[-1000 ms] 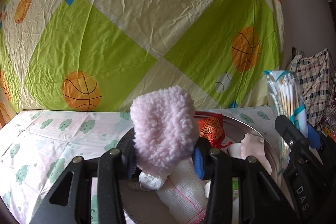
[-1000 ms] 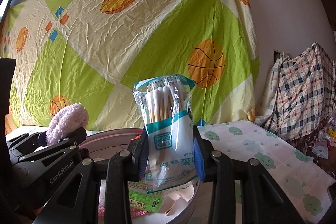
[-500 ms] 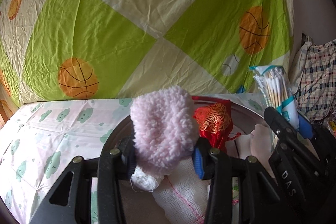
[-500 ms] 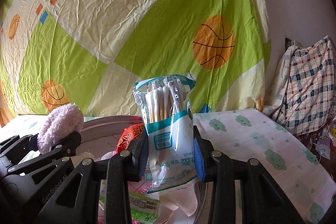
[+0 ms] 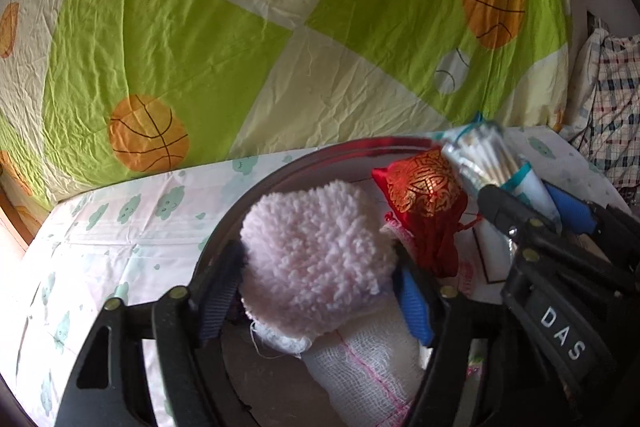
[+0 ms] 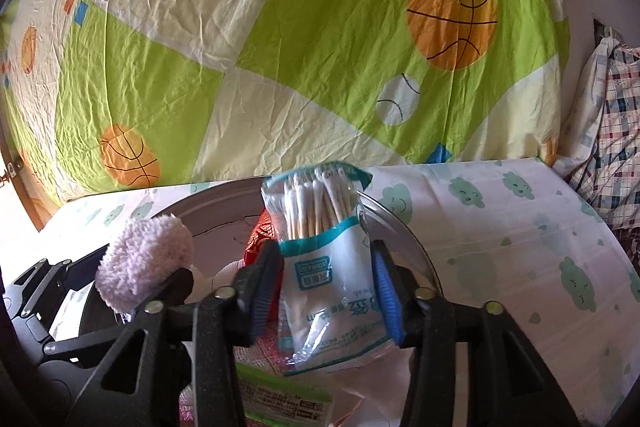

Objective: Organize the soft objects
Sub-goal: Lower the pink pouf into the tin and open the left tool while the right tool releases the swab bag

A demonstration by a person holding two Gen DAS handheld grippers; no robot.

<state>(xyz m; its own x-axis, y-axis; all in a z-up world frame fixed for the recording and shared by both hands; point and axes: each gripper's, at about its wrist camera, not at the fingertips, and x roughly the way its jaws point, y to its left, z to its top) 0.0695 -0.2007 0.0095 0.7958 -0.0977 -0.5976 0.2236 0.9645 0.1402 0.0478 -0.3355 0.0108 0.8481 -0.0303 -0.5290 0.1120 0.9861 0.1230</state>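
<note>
Left gripper point(image 5: 320, 291): jaws have just been opening and now stand spread, the fluffy pale-pink fleece pouf point(image 5: 316, 259) loose between the blue pads over the round metal basin point(image 5: 320, 151).
Right gripper point(image 6: 326, 287): jaws have just been widening too; the clear plastic packet of cotton swabs with a teal band point(image 6: 326, 267) stands upright between the pads, which no longer appear to press it.
Basin contents: a red and gold embroidered fabric pouch point(image 5: 424, 199) lies against the far wall, a white gauze roll with pink stitching point(image 5: 360, 359) sits under the pouf, and a green-labelled packet point(image 6: 280, 399) is at the near edge.
Setting: the basin rests on a white sheet printed with green clouds point(image 6: 520, 247), before a green and cream basketball-print cloth point(image 6: 280, 27).
Stage: both items look like they are being released into the basin.
Risk: the swab packet stands close to the basin's right rim; tipping outward, it could land on the sheet.
Second risk: the pouf's fibres may cling to a pad and ride back out when the hand lifts.
</note>
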